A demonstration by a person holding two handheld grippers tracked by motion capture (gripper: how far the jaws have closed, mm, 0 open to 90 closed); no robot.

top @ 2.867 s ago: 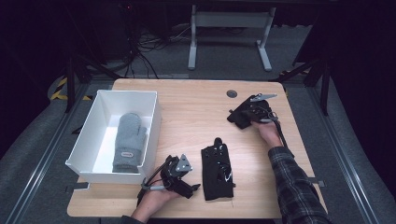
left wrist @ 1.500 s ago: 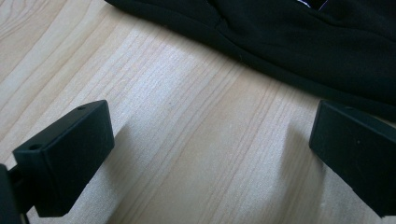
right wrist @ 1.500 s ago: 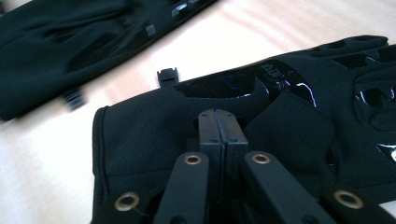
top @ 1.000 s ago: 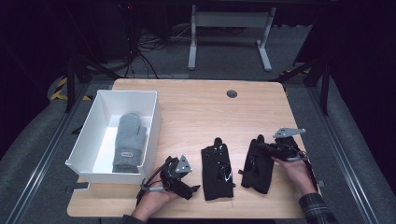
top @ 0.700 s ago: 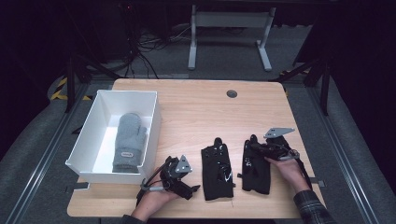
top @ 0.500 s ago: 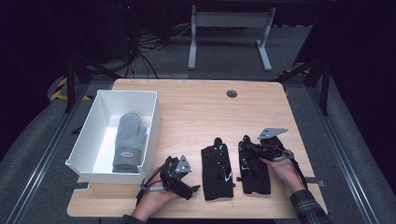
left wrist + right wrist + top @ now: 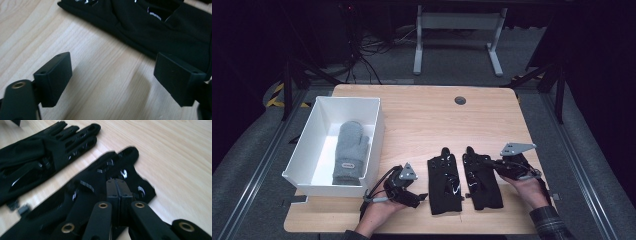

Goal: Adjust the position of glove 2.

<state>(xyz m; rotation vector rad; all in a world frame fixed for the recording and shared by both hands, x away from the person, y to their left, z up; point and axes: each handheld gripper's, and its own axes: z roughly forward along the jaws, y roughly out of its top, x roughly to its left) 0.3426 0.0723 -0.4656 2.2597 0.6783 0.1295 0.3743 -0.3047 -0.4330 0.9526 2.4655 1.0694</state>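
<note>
High view: two black gloves lie side by side near the front edge of the wooden table (image 7: 422, 115), fingers pointing away from the person. The right gripper (image 7: 490, 163) sits on the right glove (image 7: 482, 179), jaws pressed together and pinching its fabric. The left gripper (image 7: 418, 197) rests just left of the left glove (image 7: 444, 184); its jaws stand wide apart and have just been closing a little, with bare wood between them. A grey mitten (image 7: 350, 152) lies in the white bin (image 7: 307, 145) at the left.
</note>
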